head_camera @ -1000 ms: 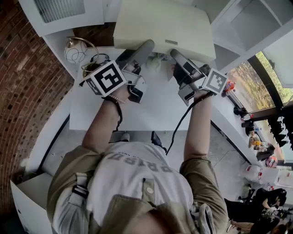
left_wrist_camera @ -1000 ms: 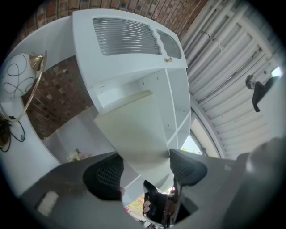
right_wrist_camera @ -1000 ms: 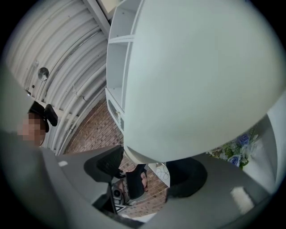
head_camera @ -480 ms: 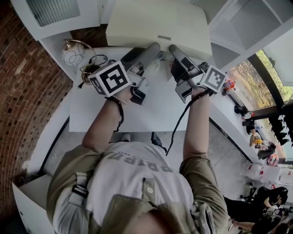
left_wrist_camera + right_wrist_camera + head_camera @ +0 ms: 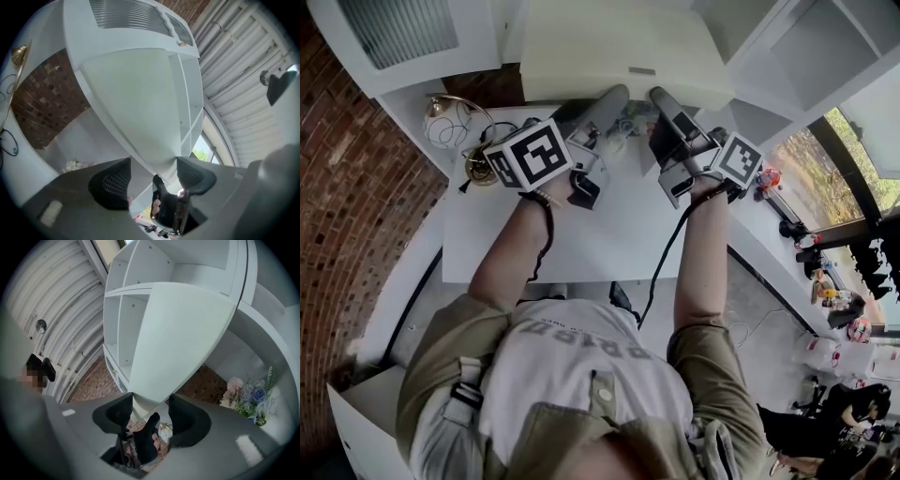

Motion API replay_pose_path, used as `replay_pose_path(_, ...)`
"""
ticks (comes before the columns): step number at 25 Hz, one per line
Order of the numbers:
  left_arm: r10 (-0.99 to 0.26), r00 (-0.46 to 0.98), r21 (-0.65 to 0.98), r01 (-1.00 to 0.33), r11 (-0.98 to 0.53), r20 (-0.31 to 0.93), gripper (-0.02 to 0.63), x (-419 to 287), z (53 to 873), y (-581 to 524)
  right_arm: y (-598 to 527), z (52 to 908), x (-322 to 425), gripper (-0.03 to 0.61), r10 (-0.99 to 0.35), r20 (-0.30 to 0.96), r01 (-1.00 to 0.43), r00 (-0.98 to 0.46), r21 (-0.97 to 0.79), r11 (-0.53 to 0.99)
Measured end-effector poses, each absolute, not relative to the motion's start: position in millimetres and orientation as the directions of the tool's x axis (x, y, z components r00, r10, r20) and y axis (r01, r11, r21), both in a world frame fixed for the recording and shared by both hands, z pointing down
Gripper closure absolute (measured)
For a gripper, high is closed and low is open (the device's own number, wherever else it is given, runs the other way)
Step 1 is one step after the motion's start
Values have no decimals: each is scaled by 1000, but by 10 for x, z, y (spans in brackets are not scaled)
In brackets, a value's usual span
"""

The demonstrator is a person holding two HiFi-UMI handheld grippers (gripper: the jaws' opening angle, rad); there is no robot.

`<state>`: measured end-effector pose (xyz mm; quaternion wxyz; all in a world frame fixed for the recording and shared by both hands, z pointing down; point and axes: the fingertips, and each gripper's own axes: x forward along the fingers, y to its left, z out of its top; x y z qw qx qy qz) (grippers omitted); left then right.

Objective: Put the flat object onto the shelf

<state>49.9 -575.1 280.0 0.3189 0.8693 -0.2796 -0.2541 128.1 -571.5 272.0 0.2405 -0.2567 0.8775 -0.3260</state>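
The flat object is a wide white board [image 5: 619, 47], held in the air over the back of the white table [image 5: 581, 234]. My left gripper [image 5: 612, 97] has its near edge from the left and my right gripper [image 5: 662, 97] has it from the right. In the left gripper view the board [image 5: 136, 93] narrows down into the left gripper [image 5: 154, 176], whose jaws are closing with the edge between the pads. The right gripper [image 5: 150, 412] is closing too, on the board [image 5: 173, 333]. The white shelf unit [image 5: 806, 47] stands at the back right, its open compartments [image 5: 140, 268] behind the board.
A gold wire lamp [image 5: 455, 112] with cables sits at the table's back left. Pale flowers [image 5: 246, 397] lie at the back, under the board. A white unit with a vent grille [image 5: 403, 28] hangs by the brick wall [image 5: 347, 187]. Windows are at the right.
Both grippers have carried the board a little further towards the back of the table and to the left. The left marker cube has shifted right and up.
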Motion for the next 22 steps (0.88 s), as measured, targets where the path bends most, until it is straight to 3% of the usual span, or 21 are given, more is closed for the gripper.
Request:
replay_pose_path(10, -653, 714, 710, -321, -627, -254, 291, 343, 2805, -6095, -5988, 2755, 1189, 382, -633, -239, -321, -737, -699, 639)
replay_pose_path(22, -665, 712, 776, -282, -564, -225, 291, 319, 2889, -6373, -6268, 2815, 1199, 396, -682, -245, -284, -689, -774, 565)
